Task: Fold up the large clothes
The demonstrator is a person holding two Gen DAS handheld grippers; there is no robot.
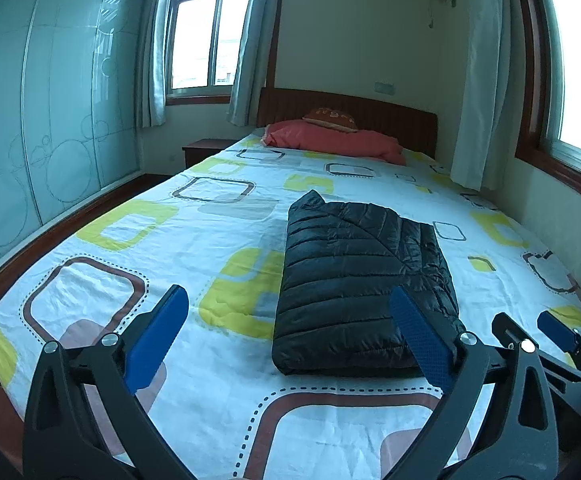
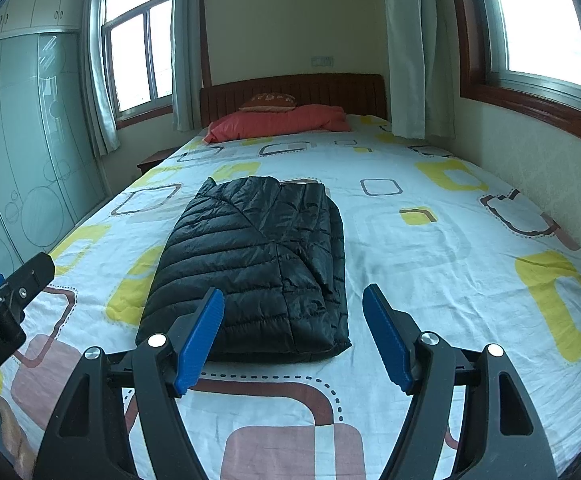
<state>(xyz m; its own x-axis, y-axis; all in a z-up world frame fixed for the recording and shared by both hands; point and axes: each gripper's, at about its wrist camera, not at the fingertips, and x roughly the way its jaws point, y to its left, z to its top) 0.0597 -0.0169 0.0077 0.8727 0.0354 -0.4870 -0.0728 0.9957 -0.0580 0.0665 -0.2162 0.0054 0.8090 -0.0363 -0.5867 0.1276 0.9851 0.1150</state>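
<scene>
**Both grippers spread above a folded black jacket**

Fingers (image 1: pixel 158 340) of the left gripper (image 1: pixel 290 312), padded in blue, stand wide apart with nothing between them, hanging over the near part of the patterned sheet (image 1: pixel 110 288). Its right-hand pad overlaps the near right corner of the jacket in the left wrist view, though whether it touches the cloth cannot be told. The right gripper (image 2: pixel 293 308) is likewise spread and grasps nothing; its left pad sits in front of the jacket's near edge, its right pad over bare sheet. Each gripper shows at the edge of the other's view, so the two hang side by side at the foot of the bed.

Just beyond the pads lies the black quilted jacket (image 2: pixel 250 264), folded into a thick oblong bundle, flat on the sheet near the middle of the bed, its long side running away toward the headboard.

Farther off, a red pillow (image 2: pixel 278 122) lies at the head of the bed with a small brown cushion (image 2: pixel 268 102) on top, against the wooden headboard (image 2: pixel 330 92). A glass-fronted wardrobe (image 1: pixel 42 120) fills the left wall, and curtained windows (image 2: pixel 138 56) stand at the far left and along the right.
</scene>
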